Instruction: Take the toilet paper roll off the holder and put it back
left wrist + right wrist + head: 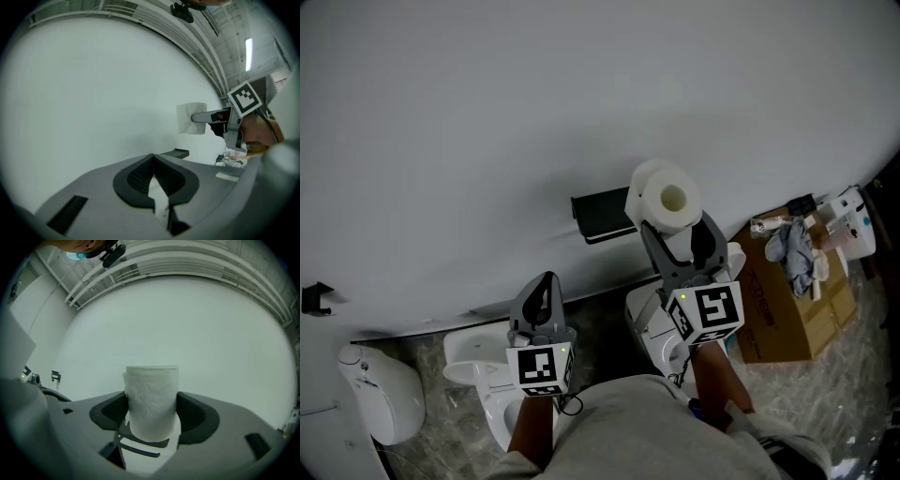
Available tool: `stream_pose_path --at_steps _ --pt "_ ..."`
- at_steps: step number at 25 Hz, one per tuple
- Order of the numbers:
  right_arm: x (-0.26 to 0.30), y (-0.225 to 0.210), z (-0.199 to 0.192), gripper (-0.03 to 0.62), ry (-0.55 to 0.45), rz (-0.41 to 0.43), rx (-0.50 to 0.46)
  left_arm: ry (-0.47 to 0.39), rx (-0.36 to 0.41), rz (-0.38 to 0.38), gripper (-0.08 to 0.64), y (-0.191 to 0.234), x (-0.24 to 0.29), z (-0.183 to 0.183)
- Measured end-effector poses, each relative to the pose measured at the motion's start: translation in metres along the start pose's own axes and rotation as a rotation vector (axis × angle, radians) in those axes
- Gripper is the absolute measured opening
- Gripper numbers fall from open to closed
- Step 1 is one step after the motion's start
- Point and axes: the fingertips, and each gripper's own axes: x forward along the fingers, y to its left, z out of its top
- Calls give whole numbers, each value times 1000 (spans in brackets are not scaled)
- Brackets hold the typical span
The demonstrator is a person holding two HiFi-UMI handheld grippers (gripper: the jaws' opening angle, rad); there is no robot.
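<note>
Embossed cylindrical toilet paper roll (pixel 151 399), dark moulded fingers (pixel 194 414)

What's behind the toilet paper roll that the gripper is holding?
The plain white wall is behind the toilet paper roll. The black holder sits on that wall; the roll covers its right end, so that part is hidden.

Cardboard box (pixel 783 314) far right on speckled floor (pixel 853 375), rags (pixel 792 248) heaped on top. White toilet (pixel 473 361) against wall (pixel 534 112) at lower left, white rounded bin (pixel 384 394) beside it.
</note>
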Motion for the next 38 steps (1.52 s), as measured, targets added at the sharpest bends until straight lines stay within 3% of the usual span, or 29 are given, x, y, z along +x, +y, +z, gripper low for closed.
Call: stream_pose_path --at_steps 9,16,32,38 --pt "-38 -18 1 325 9 -63 -34 -4 0 -68 10 -29 -1 0" --pt "-39 -12 -5 325 20 -55 -29 -3 0 -75 11 -30 -5 -1" --pt "11 76 -7 325 17 164 -7 20 -15 113 11 38 -46 -7" --pt "16 97 -10 325 18 211 4 41 -23 153 11 49 -58 -15"
